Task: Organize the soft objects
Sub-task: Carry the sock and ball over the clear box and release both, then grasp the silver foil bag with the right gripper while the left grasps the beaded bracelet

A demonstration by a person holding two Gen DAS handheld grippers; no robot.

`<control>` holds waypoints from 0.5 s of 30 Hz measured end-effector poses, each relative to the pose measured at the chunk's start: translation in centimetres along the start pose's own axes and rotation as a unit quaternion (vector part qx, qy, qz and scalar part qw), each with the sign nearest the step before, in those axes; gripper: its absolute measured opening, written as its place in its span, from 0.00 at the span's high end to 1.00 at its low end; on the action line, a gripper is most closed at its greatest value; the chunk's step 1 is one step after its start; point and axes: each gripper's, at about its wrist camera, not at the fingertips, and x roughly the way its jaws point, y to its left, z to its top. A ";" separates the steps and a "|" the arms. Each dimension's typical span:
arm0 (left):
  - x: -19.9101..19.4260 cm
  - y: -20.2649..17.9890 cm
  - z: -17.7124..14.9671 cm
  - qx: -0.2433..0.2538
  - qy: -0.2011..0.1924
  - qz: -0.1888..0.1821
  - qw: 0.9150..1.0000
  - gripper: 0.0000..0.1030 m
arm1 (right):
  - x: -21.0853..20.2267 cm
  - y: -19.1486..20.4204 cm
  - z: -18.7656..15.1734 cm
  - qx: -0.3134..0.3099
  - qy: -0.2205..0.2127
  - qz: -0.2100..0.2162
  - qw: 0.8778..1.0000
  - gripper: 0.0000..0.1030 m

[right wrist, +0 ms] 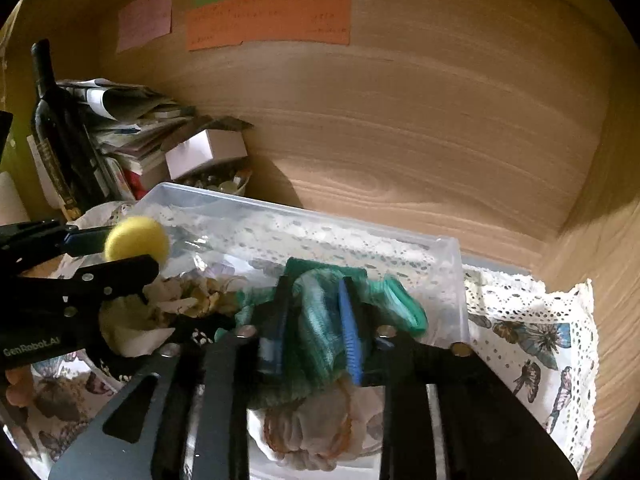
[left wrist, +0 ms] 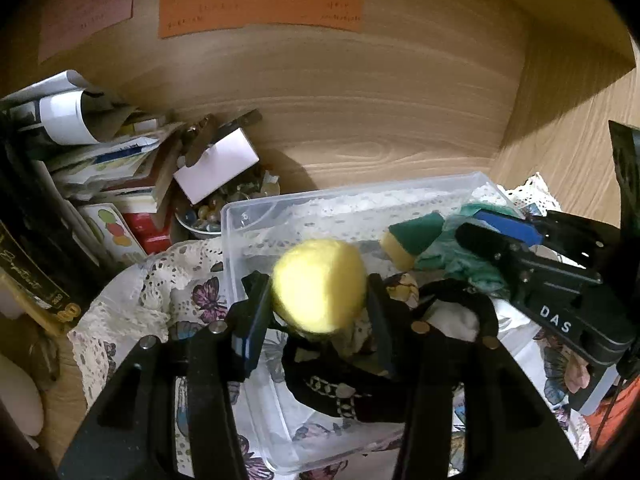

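My left gripper point(left wrist: 318, 292) is shut on a yellow soft ball point(left wrist: 320, 284) and holds it above the clear plastic bin point(left wrist: 256, 208). The ball also shows in the right wrist view point(right wrist: 136, 238). My right gripper point(right wrist: 316, 320) is shut on a green cloth point(right wrist: 320, 312) over the bin point(right wrist: 452, 280); in the left wrist view it point(left wrist: 480, 232) holds the green cloth point(left wrist: 452, 248) next to a yellow-green sponge point(left wrist: 408, 240). A black item with white pattern point(left wrist: 352, 388) and pale fabric point(right wrist: 312, 436) lie in the bin.
A butterfly-print lace cloth point(right wrist: 532, 340) covers the surface under the bin. Books and papers point(left wrist: 100, 168), a white box point(left wrist: 218, 166), a bowl of small stones point(left wrist: 208, 216) and a dark wine bottle point(right wrist: 56, 128) stand at the left. Wooden walls point(left wrist: 360, 100) enclose the back and right.
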 end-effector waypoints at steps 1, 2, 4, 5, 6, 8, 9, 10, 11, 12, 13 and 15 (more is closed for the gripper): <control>0.0 0.1 0.0 -0.004 0.003 -0.005 1.000 0.51 | -0.4 0.0 0.0 0.000 -0.005 -0.001 1.000 0.65; 0.0 0.2 0.2 -0.008 0.003 -0.009 1.000 0.50 | -0.7 -0.1 0.1 0.000 -0.011 -0.003 1.000 0.63; -0.4 0.3 0.2 -0.014 0.000 -0.012 1.000 0.48 | -1.6 0.0 0.3 -0.003 -0.022 -0.004 1.000 0.62; -0.9 0.3 0.2 -0.015 -0.004 -0.013 1.000 0.48 | -2.1 0.0 0.4 -0.003 -0.027 -0.001 1.000 0.61; -1.4 0.3 0.2 -0.015 -0.009 -0.014 1.000 0.45 | -2.8 0.0 0.4 -0.003 -0.033 0.000 0.999 0.60; -2.3 0.2 0.2 -0.014 -0.018 -0.013 1.000 0.41 | -4.1 0.1 0.5 -0.005 -0.047 0.000 0.999 0.52; -2.8 0.2 0.3 -0.013 -0.023 -0.012 1.000 0.39 | -4.9 0.3 0.5 -0.009 -0.058 -0.001 0.998 0.51; -3.5 0.2 0.3 -0.012 -0.030 -0.009 0.999 0.37 | -5.4 0.5 0.6 -0.012 -0.066 -0.002 0.998 0.48; -4.4 0.1 0.2 -0.010 -0.040 -0.007 0.999 0.37 | -6.1 0.7 0.5 -0.016 -0.074 -0.003 0.997 0.44; -5.1 0.0 0.1 -0.009 -0.047 -0.006 0.999 0.34 | -7.2 0.9 0.4 -0.019 -0.084 -0.002 0.996 0.43; -6.0 0.0 -0.1 -0.006 -0.054 -0.007 0.999 0.32 | -7.8 1.0 0.2 -0.021 -0.090 0.000 0.996 0.38; -7.4 -0.1 -0.5 -0.005 -0.062 -0.007 0.998 0.24 | -9.4 1.3 -0.2 -0.023 -0.103 0.003 0.994 0.29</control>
